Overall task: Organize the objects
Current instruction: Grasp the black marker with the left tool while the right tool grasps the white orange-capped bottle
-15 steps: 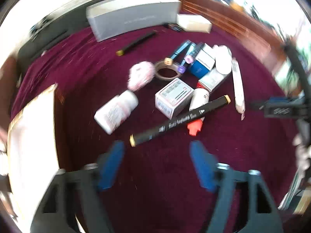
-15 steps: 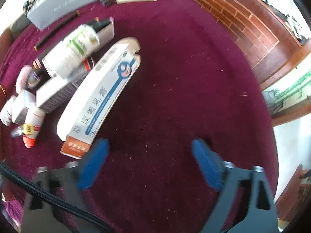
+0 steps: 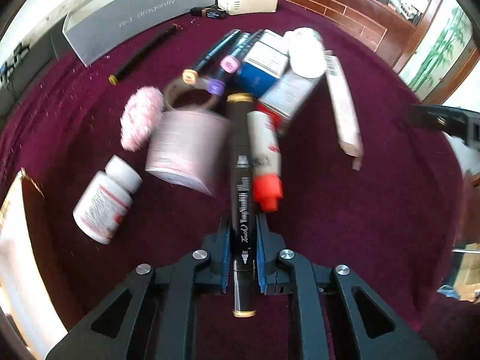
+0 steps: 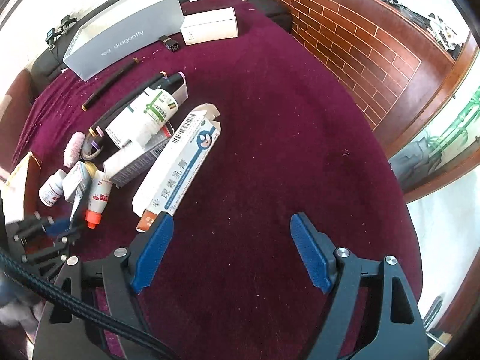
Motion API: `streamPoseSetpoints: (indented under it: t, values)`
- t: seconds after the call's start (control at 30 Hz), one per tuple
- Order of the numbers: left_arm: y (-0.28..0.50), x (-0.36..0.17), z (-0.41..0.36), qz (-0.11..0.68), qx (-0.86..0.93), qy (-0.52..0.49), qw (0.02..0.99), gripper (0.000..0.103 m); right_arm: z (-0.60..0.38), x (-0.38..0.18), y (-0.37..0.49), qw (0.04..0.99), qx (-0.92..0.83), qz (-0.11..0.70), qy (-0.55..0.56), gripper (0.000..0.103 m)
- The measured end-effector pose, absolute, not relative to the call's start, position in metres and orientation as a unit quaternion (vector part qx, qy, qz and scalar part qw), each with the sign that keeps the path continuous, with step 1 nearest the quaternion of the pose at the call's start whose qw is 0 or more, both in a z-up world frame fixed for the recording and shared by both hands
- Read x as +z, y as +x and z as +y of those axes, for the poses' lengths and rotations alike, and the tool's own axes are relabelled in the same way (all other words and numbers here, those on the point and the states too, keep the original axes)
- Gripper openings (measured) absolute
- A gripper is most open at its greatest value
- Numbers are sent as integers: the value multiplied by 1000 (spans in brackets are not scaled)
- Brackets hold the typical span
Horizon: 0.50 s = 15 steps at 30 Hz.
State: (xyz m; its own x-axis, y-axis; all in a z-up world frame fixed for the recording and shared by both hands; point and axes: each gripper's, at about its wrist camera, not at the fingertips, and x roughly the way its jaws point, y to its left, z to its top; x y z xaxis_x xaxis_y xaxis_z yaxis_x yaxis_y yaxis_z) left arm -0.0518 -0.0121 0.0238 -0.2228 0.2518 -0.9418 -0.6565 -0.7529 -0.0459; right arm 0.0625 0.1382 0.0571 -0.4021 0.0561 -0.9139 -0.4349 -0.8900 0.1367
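The left tool (image 3: 243,258) is clamped on a black marker (image 3: 241,198), which runs forward between its blue pads (image 3: 225,258). Just ahead of it lie a red-capped tube (image 3: 265,162), a blurred box (image 3: 187,147) and a white bottle (image 3: 105,201). The right tool (image 4: 231,252) is spread wide over the maroon tabletop (image 4: 285,150), its left pad beside a long carton (image 4: 180,162).

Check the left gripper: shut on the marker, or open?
Shut: the left gripper has both blue pads pressed against the black marker.
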Motion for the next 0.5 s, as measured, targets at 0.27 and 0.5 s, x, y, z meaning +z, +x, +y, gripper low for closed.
streamPoseSetpoints:
  t: [0.27, 0.5]
  values:
    - [-60, 20, -27, 120, 761, -565, 295, 13, 123, 59, 49, 113, 821, 181, -529, 81]
    - [-41, 22, -15, 112, 798, -530, 265, 33, 108, 58, 39, 90, 822, 177, -534, 81]
